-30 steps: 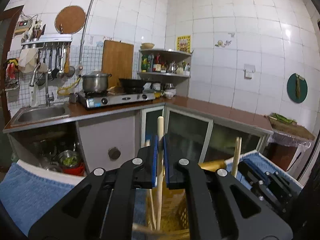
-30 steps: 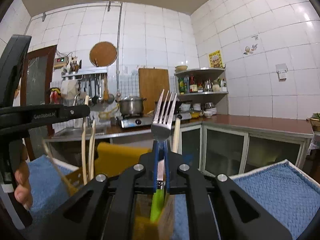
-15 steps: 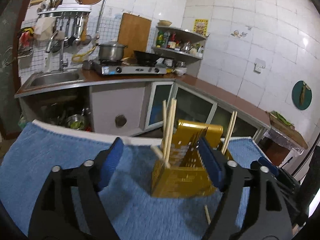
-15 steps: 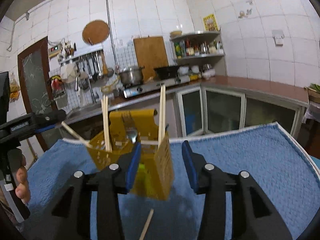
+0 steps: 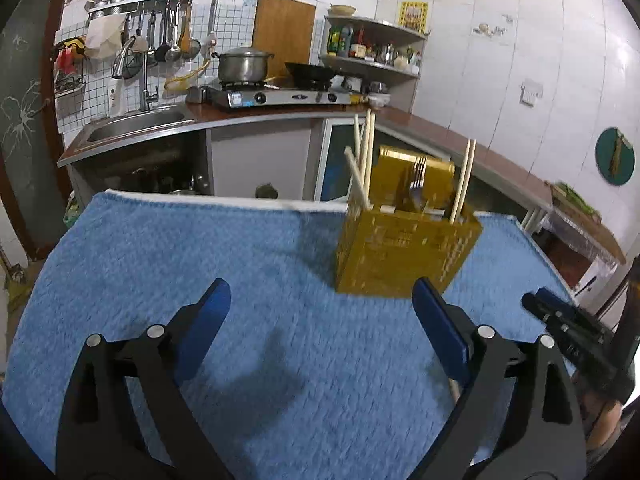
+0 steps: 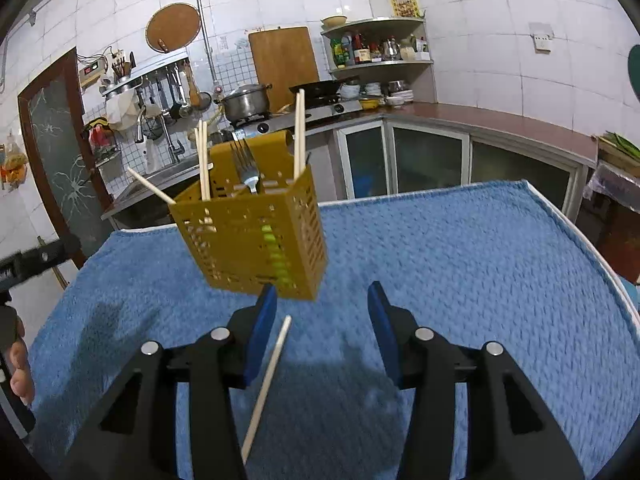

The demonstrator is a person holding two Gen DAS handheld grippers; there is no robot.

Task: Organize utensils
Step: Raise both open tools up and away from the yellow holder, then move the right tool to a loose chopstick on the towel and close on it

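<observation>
A perforated yellow utensil holder (image 5: 400, 256) (image 6: 256, 236) stands on the blue towel (image 5: 200, 248) (image 6: 460, 248). In it stand several wooden chopsticks (image 5: 364, 160) (image 6: 298, 132) and a fork (image 6: 246, 168) (image 5: 418, 184) with a green handle. One loose chopstick (image 6: 266, 384) lies on the towel below my right gripper's left finger. My left gripper (image 5: 320, 296) is back from the holder, its jaws opening wide with nothing between them. My right gripper (image 6: 322, 300) is just short of the holder, its jaws opening too, and empty.
Beyond the towel's far edge is a kitchen counter with a sink (image 5: 136, 126), a stove with a pot (image 5: 244, 64) and a corner shelf (image 5: 372, 48). A person's hand (image 6: 20, 372) shows at the left edge of the right wrist view.
The left gripper let go of a chopstick and the right let go of the fork, both now in the holder. Both grippers opened and drew back from it.
</observation>
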